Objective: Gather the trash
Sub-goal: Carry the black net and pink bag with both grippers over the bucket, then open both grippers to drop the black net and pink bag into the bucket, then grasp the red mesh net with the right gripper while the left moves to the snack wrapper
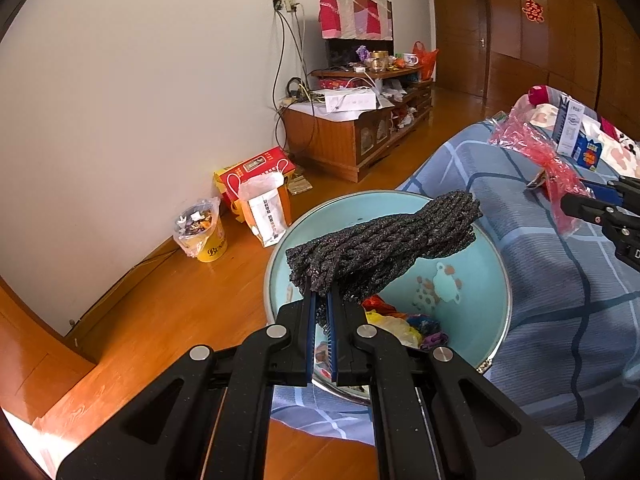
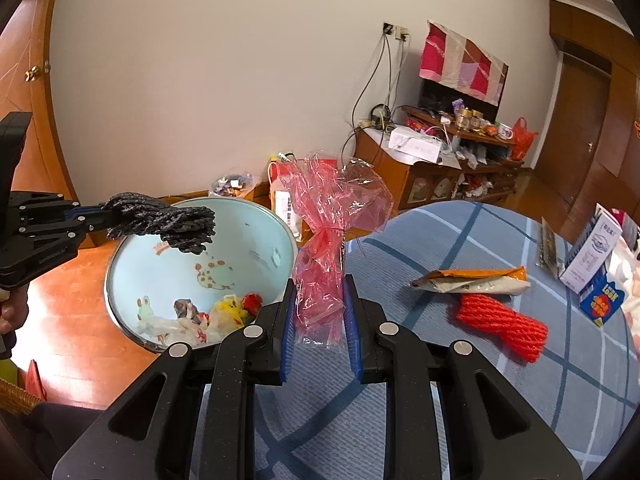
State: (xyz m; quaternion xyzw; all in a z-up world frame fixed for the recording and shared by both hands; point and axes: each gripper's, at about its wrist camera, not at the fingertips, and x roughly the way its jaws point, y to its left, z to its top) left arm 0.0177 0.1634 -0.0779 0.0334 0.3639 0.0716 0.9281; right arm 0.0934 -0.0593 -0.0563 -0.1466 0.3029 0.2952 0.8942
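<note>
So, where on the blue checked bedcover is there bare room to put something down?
The blue checked bedcover is bare in front of the red foam net sleeve, near the right tongs. It is crowded farther right, around the orange snack wrapper and the white and blue carton.

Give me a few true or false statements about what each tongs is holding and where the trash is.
1. The left tongs grip a black foam net over the basin. True.
2. The right tongs are empty. False: they pinch a red plastic wrapper.
3. The basin holds no trash. False: scraps lie at its bottom.
4. A red foam net lies on the blue checked cloth. True.
</note>
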